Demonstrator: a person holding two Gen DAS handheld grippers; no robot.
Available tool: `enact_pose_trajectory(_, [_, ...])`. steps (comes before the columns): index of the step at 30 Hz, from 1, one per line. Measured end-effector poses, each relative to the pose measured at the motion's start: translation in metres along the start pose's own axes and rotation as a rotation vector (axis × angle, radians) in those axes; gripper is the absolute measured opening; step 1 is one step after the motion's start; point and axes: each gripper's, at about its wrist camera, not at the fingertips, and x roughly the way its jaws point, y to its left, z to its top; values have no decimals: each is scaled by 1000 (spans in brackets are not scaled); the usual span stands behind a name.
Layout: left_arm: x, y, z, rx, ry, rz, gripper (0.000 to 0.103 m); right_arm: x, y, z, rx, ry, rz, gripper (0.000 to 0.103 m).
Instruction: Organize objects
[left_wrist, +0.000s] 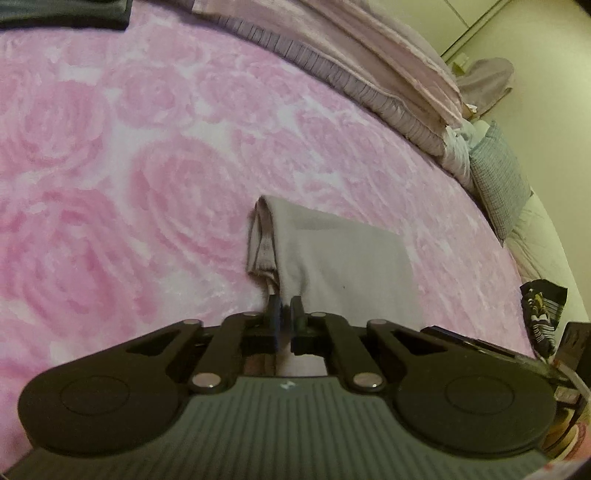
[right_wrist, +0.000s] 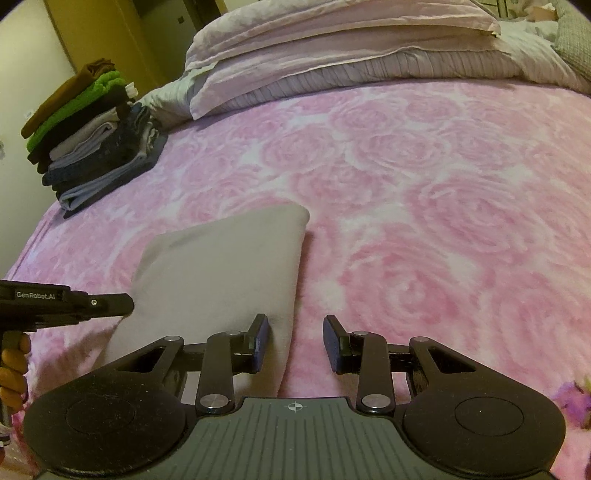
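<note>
A folded grey cloth (right_wrist: 221, 273) lies on the bed (right_wrist: 443, 221), whose cover is pink with a rose pattern. In the left wrist view the left hand-held gripper (left_wrist: 285, 314) has its jaws almost together, pinching the near edge of the cloth at its left corner, where the folded layers show. In the right wrist view the right hand-held gripper (right_wrist: 295, 341) stands partly open and holds nothing — its left pad lies over the cloth's near right corner, its right pad over bare bed cover. At about ten o'clock from the cloth, well apart, a stack of folded clothes (right_wrist: 92, 136) sits at the bed's far left corner. Pillows (right_wrist: 351, 48) lie at twelve o'clock along the head of the bed. A person's fingers (right_wrist: 14, 365) grip the left tool's handle at the left edge.
</note>
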Motion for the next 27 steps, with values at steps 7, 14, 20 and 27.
enact_pose_trajectory(7, [9,-3,3,39,0,26,4,1,0,0,-7,-3,-1,31])
enact_pose_trajectory(14, [-1,0,2,80,-28,30,0,7,6,-1,-67,8,-46,30])
enact_pose_trajectory(20, [1,-24,-14,234,-39,191,1,10,14,-5,-112,4,-84,31])
enact_pose_trajectory(27, [-30,-58,-34,391,-133,273,2,-12,27,-9,-154,-23,-119,31])
